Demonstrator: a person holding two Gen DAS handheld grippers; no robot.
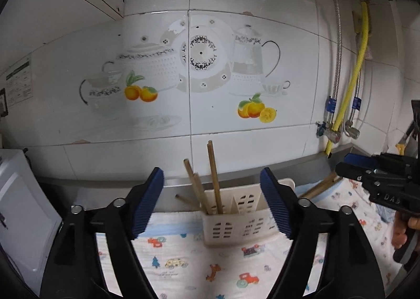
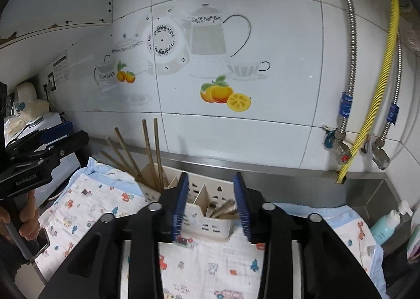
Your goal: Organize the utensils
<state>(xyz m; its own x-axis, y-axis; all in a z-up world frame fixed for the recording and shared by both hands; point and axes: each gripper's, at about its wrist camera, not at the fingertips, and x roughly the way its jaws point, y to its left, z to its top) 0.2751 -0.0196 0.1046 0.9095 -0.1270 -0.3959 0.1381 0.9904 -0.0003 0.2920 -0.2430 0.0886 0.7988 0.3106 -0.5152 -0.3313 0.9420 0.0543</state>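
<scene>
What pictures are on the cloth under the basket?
Little colourful cartoon cars and animals on white cloth, clearest in the right wrist view.

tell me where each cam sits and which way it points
Left wrist: rides the left gripper, looks along its open fingers at the caddy and chopsticks against the tiled wall; the right gripper and its hand show at right.
Right wrist: rides the right gripper, faces the same caddy from closer and further right; the left gripper and its hand show at left.
Shared: caddy, chopsticks, printed cloth, wall.
</scene>
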